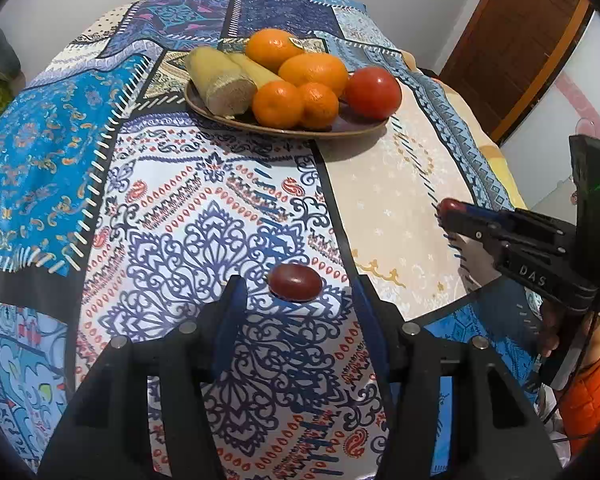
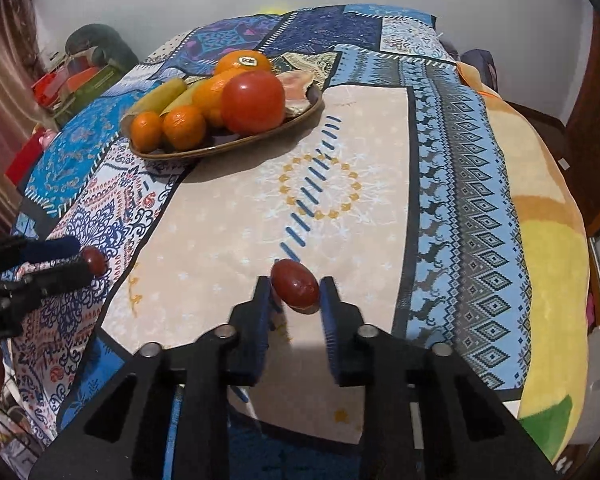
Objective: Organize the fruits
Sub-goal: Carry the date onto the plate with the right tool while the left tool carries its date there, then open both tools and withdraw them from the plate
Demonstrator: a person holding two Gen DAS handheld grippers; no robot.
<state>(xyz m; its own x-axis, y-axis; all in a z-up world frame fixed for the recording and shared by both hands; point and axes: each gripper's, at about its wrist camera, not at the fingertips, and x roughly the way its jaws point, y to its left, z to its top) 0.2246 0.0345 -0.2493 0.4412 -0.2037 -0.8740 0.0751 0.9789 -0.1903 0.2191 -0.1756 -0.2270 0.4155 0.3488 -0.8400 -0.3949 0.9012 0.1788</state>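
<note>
Right wrist view: right gripper (image 2: 295, 292) at lower centre, clamped on a dark red jujube (image 2: 295, 286), both pads touching it. Left gripper (image 1: 296, 292) stands apart, astride a second jujube (image 1: 295, 282) lying on the cloth (image 1: 172, 216), pads not touching it. Upper centre of both frames: plate (image 1: 220, 117) already carrying oranges (image 1: 314, 72), a tomato (image 1: 373, 92) and yellow cut stalks (image 1: 224, 80). Judgement: mostly sorted; two jujubes left to carry over, one gripped, one not yet.
</note>
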